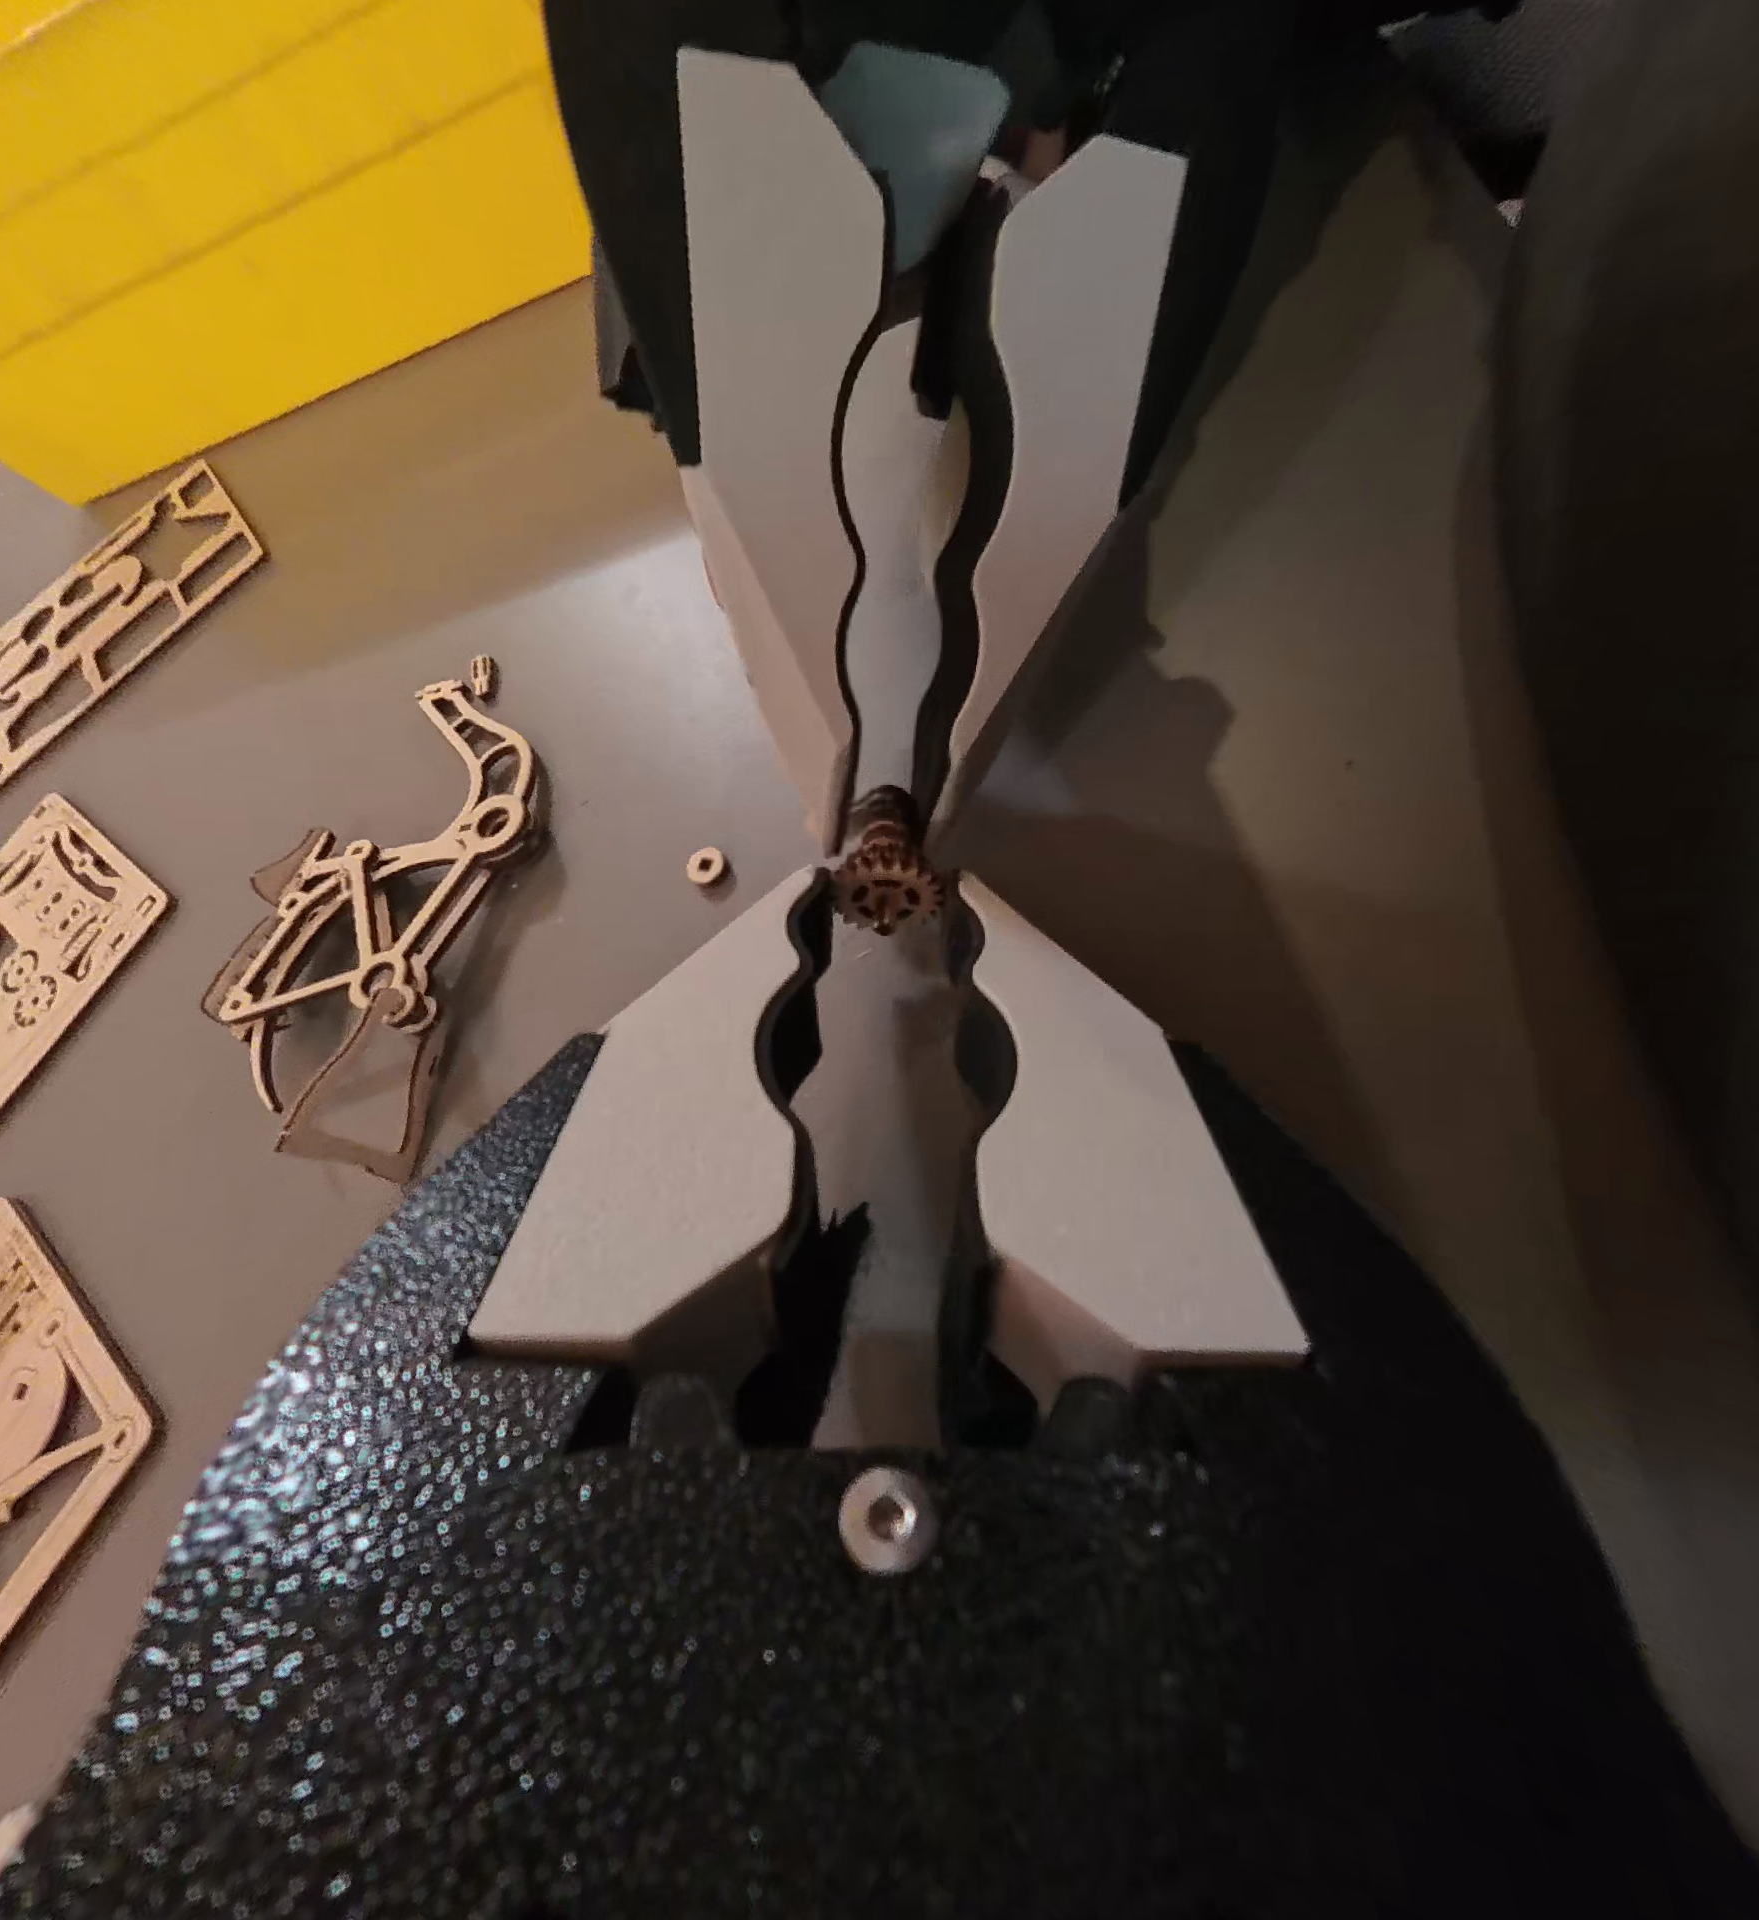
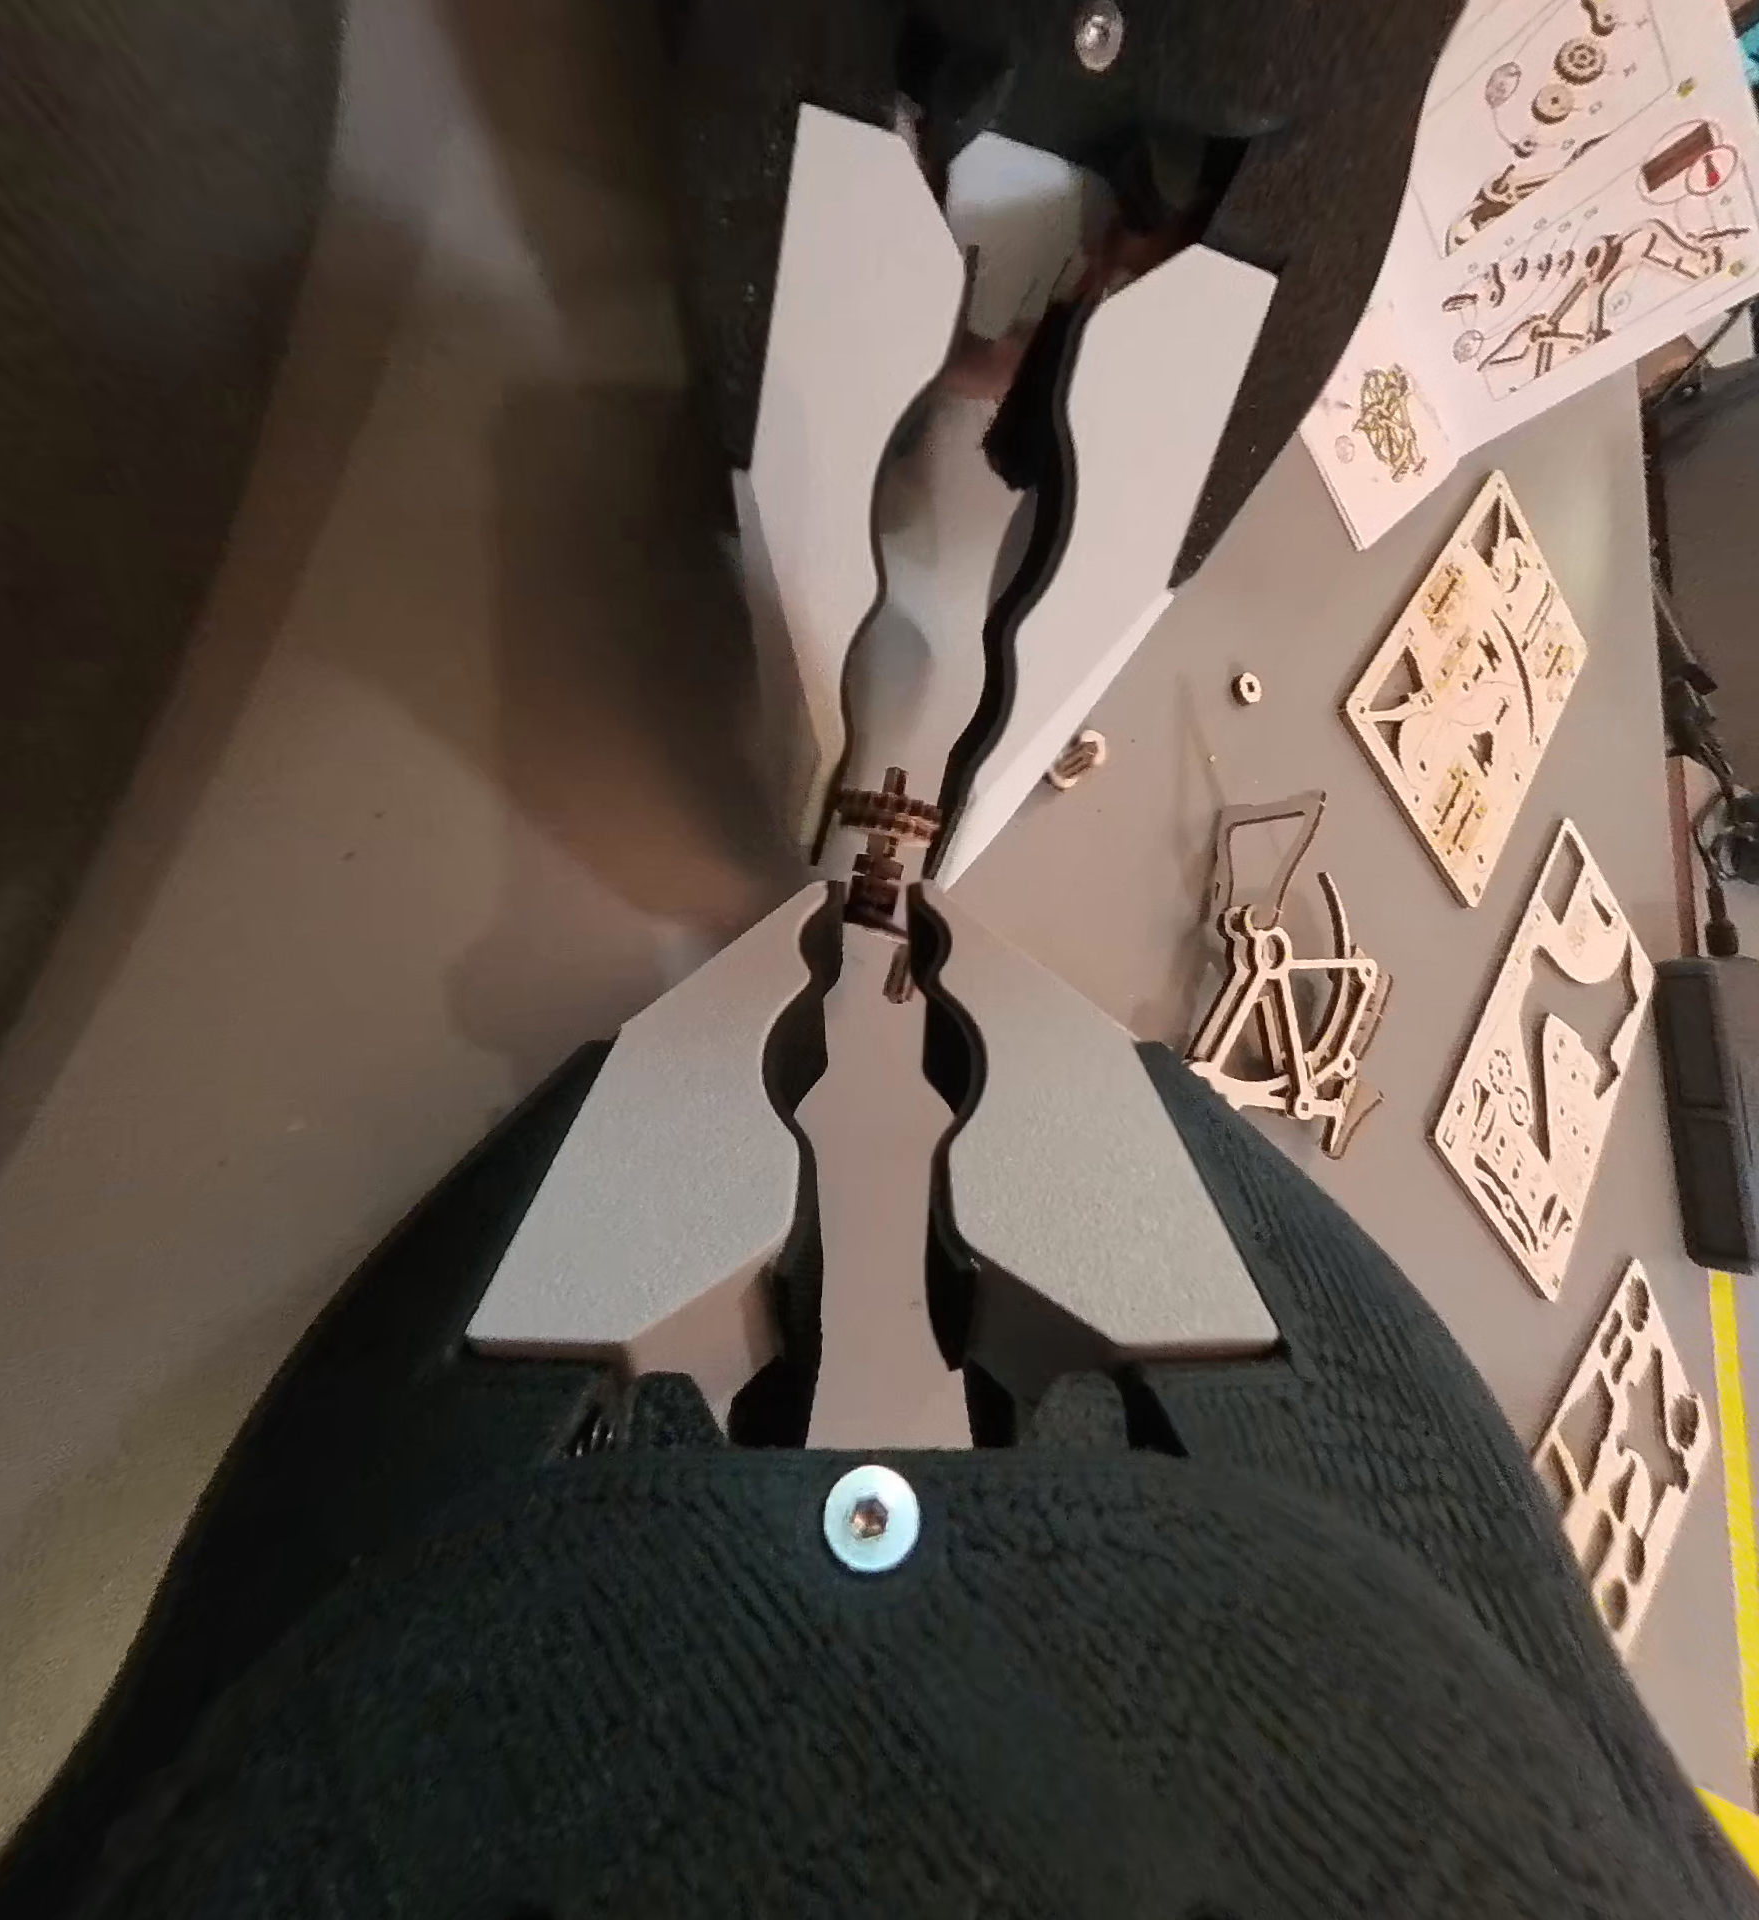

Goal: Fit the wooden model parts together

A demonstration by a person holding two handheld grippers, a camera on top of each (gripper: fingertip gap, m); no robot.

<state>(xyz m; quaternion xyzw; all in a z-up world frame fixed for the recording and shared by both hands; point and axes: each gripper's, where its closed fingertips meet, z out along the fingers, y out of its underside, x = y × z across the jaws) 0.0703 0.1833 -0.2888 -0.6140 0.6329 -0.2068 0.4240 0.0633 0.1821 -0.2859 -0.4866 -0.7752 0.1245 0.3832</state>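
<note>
At frame centre, a small wooden gear [image 1: 880,894] is being pinched by the left hand-held gripper [image 1: 890,883] and its toothed axle [image 2: 150,816] by the right hand-held gripper [image 2: 870,894], tip to tip above the worktop [image 1: 646,665], evidently so they can be pressed together.

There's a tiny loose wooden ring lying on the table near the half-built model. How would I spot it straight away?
Start at the grey table and find the half-built wooden model lying on its side. Just to the right of it, between the model and the grey fingers, lies the small wooden ring on its own. Unlike the flat cut-out sheets farther left, it is a single tiny washer with a hole.
</note>
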